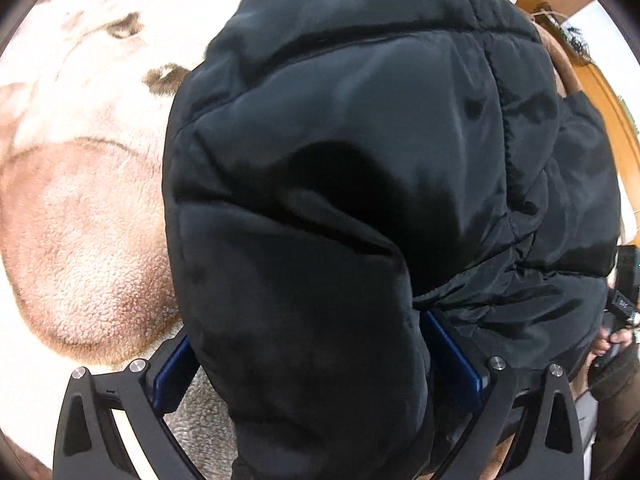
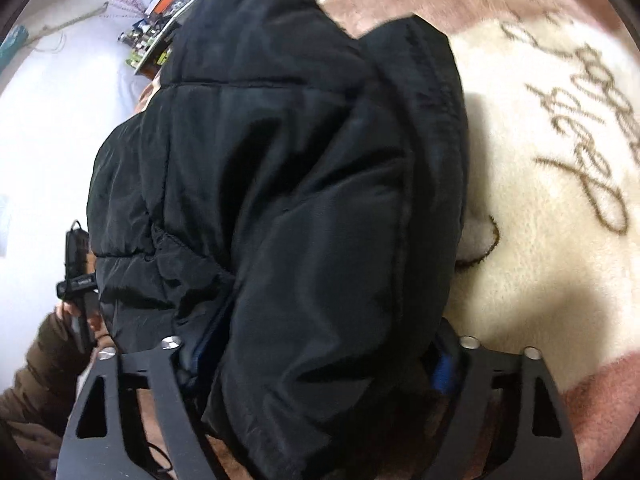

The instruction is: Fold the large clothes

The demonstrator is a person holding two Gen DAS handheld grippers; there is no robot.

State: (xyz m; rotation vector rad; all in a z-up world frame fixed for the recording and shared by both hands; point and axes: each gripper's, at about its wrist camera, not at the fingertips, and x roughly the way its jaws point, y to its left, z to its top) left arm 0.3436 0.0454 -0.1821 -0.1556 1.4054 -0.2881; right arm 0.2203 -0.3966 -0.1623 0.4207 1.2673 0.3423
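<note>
A bulky black puffer jacket (image 1: 360,160) fills most of the left wrist view, bunched up over a cream and pink fleece blanket (image 1: 80,220). My left gripper (image 1: 316,356) is shut on a thick padded fold of it, the blue pads (image 1: 452,356) pressing either side. In the right wrist view the same jacket (image 2: 300,180) lies folded over itself, and my right gripper (image 2: 320,356) is closed wide on another thick roll of it. The blanket (image 2: 540,200) with brown script lettering shows to the right.
A wooden furniture edge (image 1: 612,112) runs along the upper right. A hand (image 1: 612,340) on the other gripper's handle shows at the right rim. A brown sleeve (image 2: 36,360) and a cluttered shelf (image 2: 160,32) are at the left of the right wrist view.
</note>
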